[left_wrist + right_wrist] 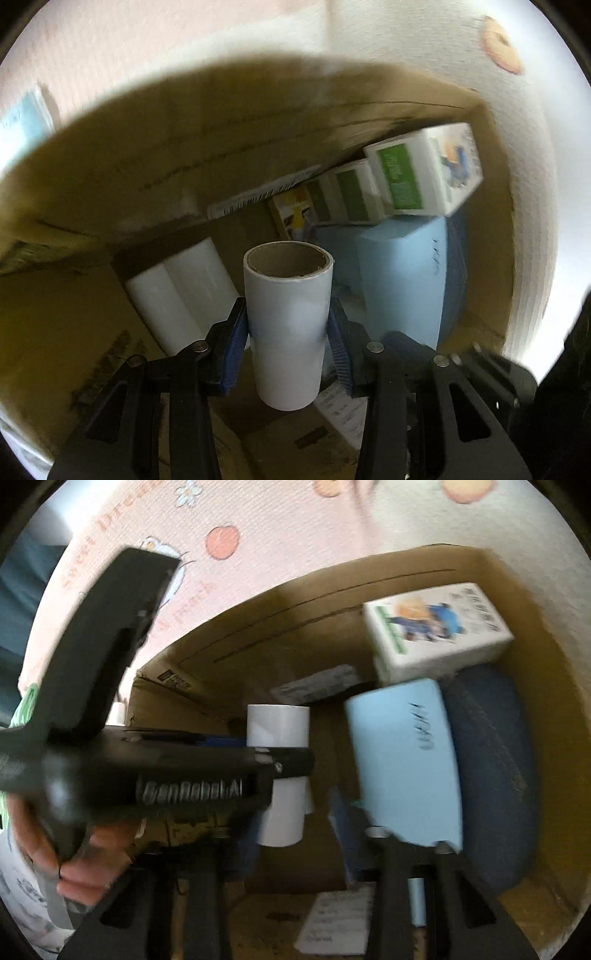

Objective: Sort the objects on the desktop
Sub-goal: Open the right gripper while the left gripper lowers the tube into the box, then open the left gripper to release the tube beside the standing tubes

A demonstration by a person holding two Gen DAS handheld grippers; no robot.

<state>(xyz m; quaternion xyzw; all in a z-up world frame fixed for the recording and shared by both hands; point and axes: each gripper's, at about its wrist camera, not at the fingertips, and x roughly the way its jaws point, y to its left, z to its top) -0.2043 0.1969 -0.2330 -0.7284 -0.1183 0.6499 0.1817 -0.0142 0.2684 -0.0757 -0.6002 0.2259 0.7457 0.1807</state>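
Cardboard box [110,177] on pink mat [280,535]. Your L gripper [288,332] points down inside, clamped on paper roll [288,317]; R gripper [295,834] fingers: can't tell.

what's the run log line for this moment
left gripper: shut on white roll | white roll: held over cardboard box | right gripper: open, empty | stage: white roll not yet released
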